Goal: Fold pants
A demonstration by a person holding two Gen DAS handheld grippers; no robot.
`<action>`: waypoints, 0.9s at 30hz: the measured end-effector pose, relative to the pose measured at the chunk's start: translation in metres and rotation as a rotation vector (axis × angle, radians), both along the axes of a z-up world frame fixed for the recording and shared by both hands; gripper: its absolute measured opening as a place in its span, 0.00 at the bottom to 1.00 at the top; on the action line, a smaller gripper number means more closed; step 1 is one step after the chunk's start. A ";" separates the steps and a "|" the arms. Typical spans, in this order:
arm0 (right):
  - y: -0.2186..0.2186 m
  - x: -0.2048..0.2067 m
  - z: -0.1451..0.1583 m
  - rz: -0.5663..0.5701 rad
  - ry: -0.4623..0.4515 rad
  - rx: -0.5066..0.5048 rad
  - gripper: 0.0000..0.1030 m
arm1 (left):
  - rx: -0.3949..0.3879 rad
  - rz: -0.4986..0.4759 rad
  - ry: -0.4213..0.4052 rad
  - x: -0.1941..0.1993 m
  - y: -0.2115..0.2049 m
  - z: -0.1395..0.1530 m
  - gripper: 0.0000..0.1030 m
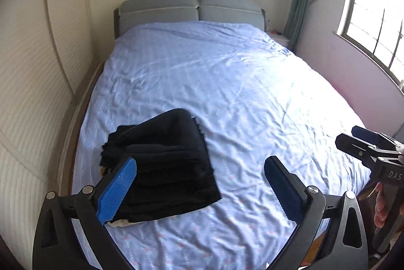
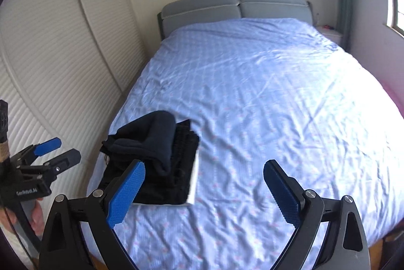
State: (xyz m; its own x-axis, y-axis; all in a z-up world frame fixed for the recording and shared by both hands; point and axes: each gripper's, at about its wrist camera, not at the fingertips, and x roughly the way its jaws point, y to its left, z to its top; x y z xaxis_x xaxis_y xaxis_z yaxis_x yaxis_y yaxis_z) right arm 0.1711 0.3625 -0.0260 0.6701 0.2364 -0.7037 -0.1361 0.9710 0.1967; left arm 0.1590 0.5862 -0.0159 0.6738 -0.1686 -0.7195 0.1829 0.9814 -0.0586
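On the blue bedspread, folded dark pants below and clear of both wide-apart, empty tools: left, right.

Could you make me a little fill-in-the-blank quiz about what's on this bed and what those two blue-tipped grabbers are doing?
1. The dark pants lie ____ in a pile on the bed.
2. The bedsheet is light ____.
3. Both the left gripper and the right gripper have their jaws ____, with nothing held.
4. The padded headboard is ____.

Missing words: folded; blue; open; grey
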 end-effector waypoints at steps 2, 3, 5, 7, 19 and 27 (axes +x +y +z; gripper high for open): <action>-0.023 -0.017 0.009 -0.028 -0.020 -0.003 0.93 | 0.003 -0.010 -0.019 -0.009 -0.027 0.009 1.00; -0.035 -0.024 0.013 -0.041 -0.025 -0.008 0.93 | 0.006 -0.008 -0.027 -0.014 -0.039 0.013 1.00; -0.060 -0.035 0.019 -0.055 -0.033 -0.012 0.93 | 0.018 0.004 -0.040 -0.026 -0.067 0.021 1.00; -0.086 -0.043 0.023 -0.057 -0.040 -0.012 0.93 | 0.016 0.017 -0.044 -0.035 -0.096 0.025 1.00; -0.232 -0.095 0.043 0.014 -0.110 -0.051 0.93 | 0.012 0.115 -0.130 -0.099 -0.244 0.042 1.00; -0.308 -0.138 0.056 0.042 -0.132 -0.058 0.93 | -0.052 0.152 -0.095 -0.139 -0.305 0.048 1.00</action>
State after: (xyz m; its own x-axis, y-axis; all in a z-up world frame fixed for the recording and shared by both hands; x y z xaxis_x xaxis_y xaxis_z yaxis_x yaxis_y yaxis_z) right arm 0.0330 0.0548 0.0301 0.7484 0.2271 -0.6231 -0.1975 0.9732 0.1175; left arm 0.0202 0.2809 0.0321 0.7591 -0.0949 -0.6441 0.0398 0.9942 -0.0995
